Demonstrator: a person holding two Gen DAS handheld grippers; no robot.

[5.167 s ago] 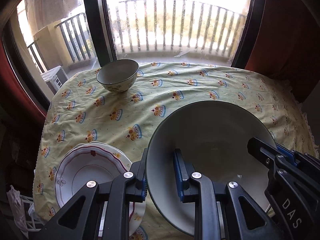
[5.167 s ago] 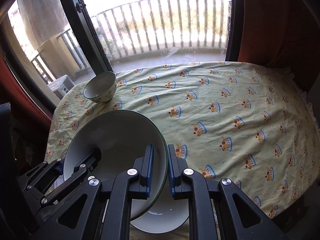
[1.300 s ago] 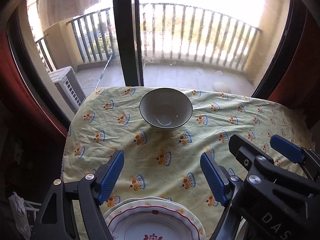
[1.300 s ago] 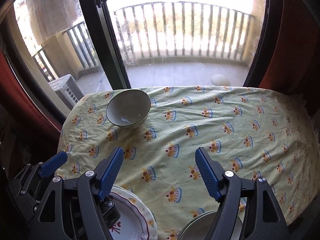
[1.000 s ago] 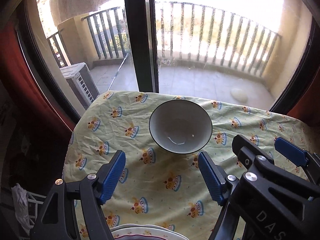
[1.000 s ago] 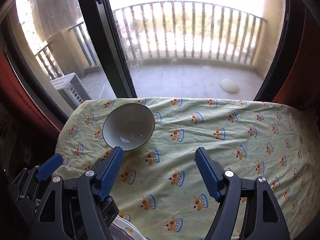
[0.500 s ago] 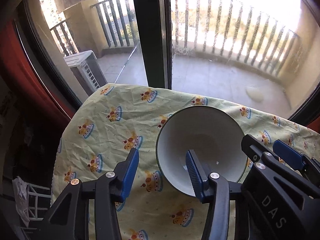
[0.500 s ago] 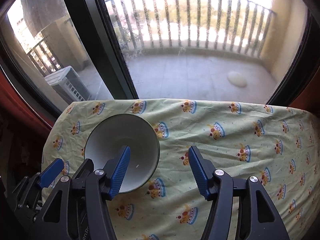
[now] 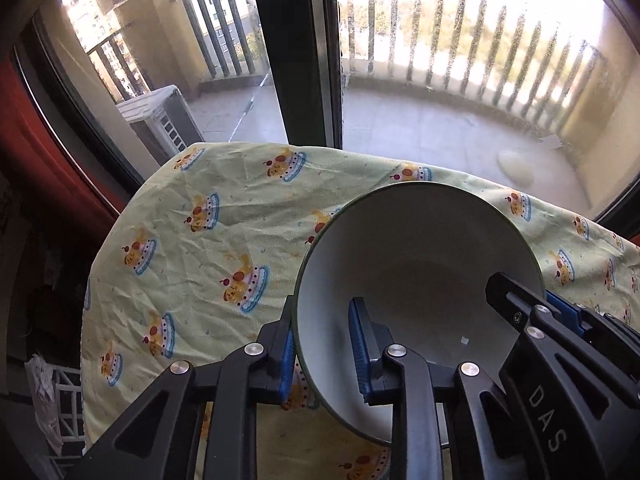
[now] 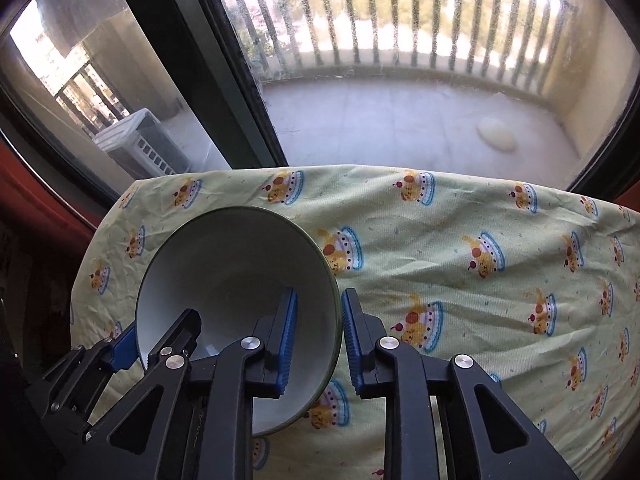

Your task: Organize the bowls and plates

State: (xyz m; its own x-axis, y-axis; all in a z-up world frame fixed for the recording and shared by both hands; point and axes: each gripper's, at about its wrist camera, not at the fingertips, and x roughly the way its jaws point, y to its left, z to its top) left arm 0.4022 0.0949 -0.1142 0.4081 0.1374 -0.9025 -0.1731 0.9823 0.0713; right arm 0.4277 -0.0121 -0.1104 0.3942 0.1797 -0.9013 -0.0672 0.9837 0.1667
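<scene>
My left claw (image 9: 322,354) grips the bowl (image 9: 416,264) by its left rim at the table's (image 9: 208,248) far left. My right claw (image 10: 316,342) is closing over its right rim. No plates show; moving the bowl remains.

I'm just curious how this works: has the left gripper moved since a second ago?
Yes. The left gripper has come forward and down toward the window, reaching the bowl it earlier pointed at from a distance; its fingers now straddle the bowl's near rim.

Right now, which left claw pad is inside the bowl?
The pad on the view's right, against the bowl's white interior; the other pad sits outside the rim.
</scene>
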